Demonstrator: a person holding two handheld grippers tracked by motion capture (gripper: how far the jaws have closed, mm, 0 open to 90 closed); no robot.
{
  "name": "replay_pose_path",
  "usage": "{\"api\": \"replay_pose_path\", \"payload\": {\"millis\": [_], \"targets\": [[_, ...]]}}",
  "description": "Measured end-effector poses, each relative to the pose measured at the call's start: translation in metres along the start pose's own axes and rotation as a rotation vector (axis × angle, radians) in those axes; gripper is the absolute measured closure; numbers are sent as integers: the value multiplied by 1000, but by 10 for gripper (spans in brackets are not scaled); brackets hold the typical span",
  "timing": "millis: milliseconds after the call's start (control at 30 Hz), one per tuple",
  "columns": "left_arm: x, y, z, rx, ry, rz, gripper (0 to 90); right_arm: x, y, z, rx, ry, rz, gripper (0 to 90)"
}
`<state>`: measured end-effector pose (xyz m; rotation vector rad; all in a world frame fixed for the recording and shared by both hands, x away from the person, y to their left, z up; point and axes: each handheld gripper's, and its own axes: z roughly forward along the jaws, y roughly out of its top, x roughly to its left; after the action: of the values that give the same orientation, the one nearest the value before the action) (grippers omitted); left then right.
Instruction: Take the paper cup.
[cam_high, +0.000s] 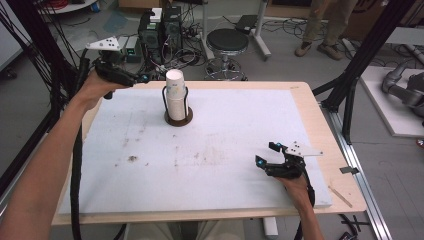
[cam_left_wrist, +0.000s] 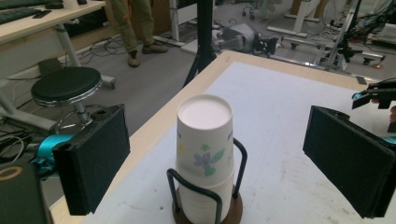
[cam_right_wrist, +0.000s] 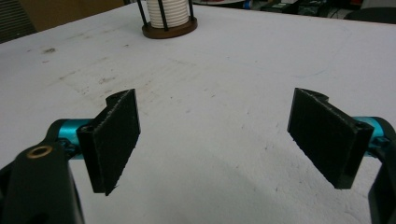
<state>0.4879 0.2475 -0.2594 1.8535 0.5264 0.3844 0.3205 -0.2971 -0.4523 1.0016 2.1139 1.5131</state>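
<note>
We saw the stack of paper cups (cam_high: 175, 92) standing upside down in a wire cup holder (cam_high: 178, 118) toward the far left of the worktop (cam_high: 225, 145); its top cup carried a flower print. The left gripper (cam_high: 145, 78) hovered just left of the stack's top, its fingers (cam_left_wrist: 93, 163) released and spread wide to either side of the cups without touching them. The right gripper (cam_high: 265, 155) sat low over the near right of the worktop, well apart from the stack, its fingers (cam_right_wrist: 114, 137) likewise released and grasping nothing.
</note>
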Motion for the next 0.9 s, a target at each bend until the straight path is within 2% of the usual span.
{"api": "replay_pose_path", "payload": {"millis": [67,233,300,367,467,567,767,800,900], "targets": [[5,7,6,8,-17,-1,72,0,0,0,2,1,2,173],[12,16,18,79,-50,18,72,0,0,0,1,0,1,172],[15,20,23,125,-55,26,72,0,0,0,1,0,0,173],[17,23,27,147,-55,32,72,0,0,0,1,0,1,173],[19,26,32,145,-74,31,72,0,0,0,1,2,5,172],[21,30,41,196,-75,54,72,0,0,0,1,2,6,173],[23,37,53,248,-80,67,72,0,0,0,-1,2,6,173],[23,40,57,278,-84,83,72,0,0,0,-2,2,6,173],[21,48,64,312,-103,104,72,-1,0,0,1,5,8,173]]}}
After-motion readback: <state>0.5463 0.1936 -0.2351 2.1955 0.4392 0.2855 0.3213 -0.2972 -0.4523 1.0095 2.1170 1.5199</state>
